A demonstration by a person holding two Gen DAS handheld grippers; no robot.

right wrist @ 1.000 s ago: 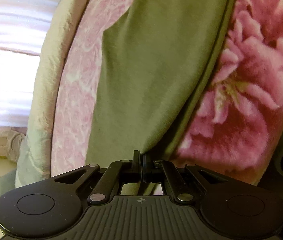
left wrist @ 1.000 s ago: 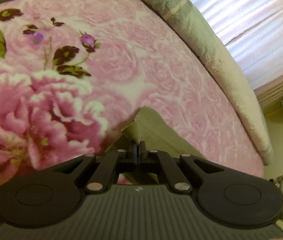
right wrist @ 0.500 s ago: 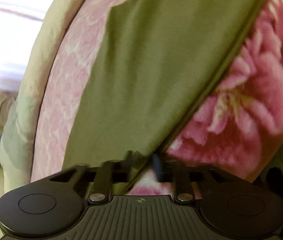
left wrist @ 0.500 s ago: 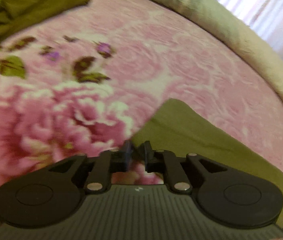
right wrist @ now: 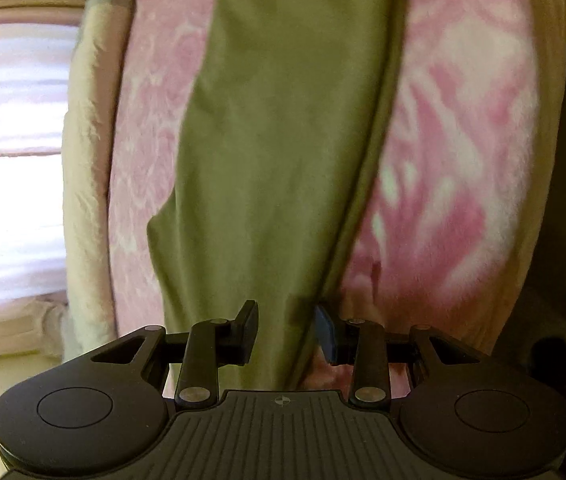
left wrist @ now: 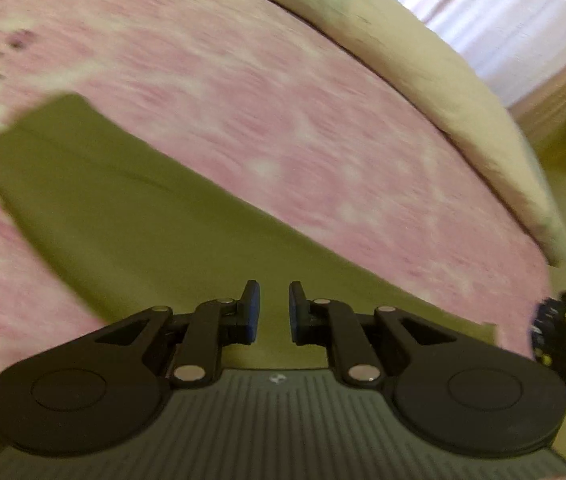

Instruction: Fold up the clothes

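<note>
Both tongs, pinched shut on the olive garment [left wrist: 131, 216] a second ago, now stand apart. Left gripper [left wrist: 270, 312]: jaws parted, nothing between them, cloth lying flat below. Right gripper [right wrist: 286, 330]: jaws wider, cloth edge seen in the gap but pads not pressing it. Garment lies as a long folded strip on the pink floral blanket [left wrist: 283, 112], near the bed's cream edge [left wrist: 463, 92]. Reading: this fold laid and released; next fold likely follows.

The left gripper [left wrist: 270, 307] sits low in the centre of its frame, jaws parted by a narrow gap with nothing pinched; the right gripper [right wrist: 286, 330], likewise bottom centre, has its jaws wider apart, pads pressing on nothing.
</note>
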